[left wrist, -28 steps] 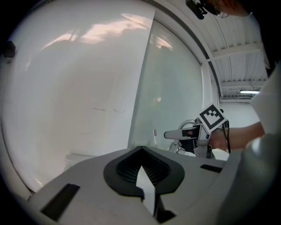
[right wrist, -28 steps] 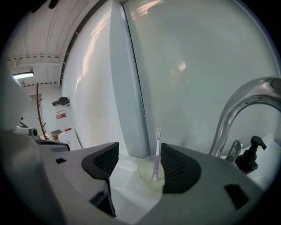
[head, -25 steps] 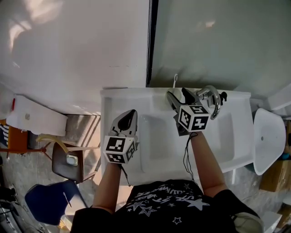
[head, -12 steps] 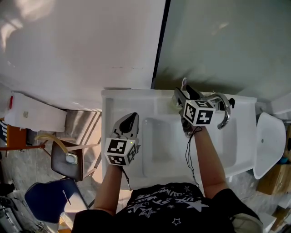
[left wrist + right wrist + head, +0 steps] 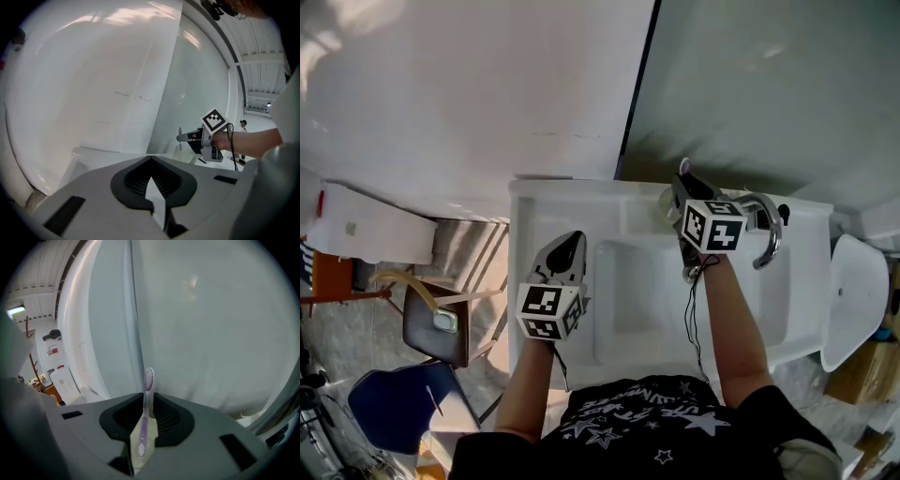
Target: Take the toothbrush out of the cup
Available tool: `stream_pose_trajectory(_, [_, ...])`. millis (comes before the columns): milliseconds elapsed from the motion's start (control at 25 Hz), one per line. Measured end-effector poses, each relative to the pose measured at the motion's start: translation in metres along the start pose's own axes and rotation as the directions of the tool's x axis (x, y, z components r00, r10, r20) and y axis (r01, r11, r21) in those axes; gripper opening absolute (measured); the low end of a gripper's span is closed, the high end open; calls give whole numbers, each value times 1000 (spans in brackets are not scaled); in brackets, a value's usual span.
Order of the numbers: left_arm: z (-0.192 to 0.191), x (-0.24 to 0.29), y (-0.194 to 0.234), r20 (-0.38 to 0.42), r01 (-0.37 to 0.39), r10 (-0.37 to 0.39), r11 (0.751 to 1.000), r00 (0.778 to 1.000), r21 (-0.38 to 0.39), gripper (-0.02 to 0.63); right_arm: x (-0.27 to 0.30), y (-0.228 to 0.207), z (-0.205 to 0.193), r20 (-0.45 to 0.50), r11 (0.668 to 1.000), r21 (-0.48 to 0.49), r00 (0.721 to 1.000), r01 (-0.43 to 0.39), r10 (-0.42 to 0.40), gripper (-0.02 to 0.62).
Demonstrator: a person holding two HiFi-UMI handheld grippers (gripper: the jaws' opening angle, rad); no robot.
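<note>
A white ceramic sink (image 5: 581, 202) stands at a pale wall (image 5: 487, 94). The right gripper (image 5: 146, 399) is closing its jaws on the lilac plastic toothbrush (image 5: 144, 423), bristles above them — a weak pinch may let it slip when lifted. The left gripper (image 5: 152, 161), jaws together, holds nothing.
</note>
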State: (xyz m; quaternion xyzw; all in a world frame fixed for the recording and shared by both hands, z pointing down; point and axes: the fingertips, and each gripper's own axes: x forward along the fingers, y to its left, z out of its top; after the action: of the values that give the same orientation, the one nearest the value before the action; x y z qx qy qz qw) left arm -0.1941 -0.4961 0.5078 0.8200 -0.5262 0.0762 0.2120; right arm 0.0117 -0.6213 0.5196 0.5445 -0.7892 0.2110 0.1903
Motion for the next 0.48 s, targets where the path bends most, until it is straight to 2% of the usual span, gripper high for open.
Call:
stream_pose_trajectory(200, [-4, -1, 1, -3, -8, 8, 1000, 1000, -9, 15, 1, -2, -1, -9, 1000, -18, 1000, 7, -7, 43])
stream_pose_trajectory(480, [-4, -3, 0, -3, -10, 10, 1000, 1000, -9, 15, -2, -2, 1, 2, 1000, -3, 1000, -5, 5, 32])
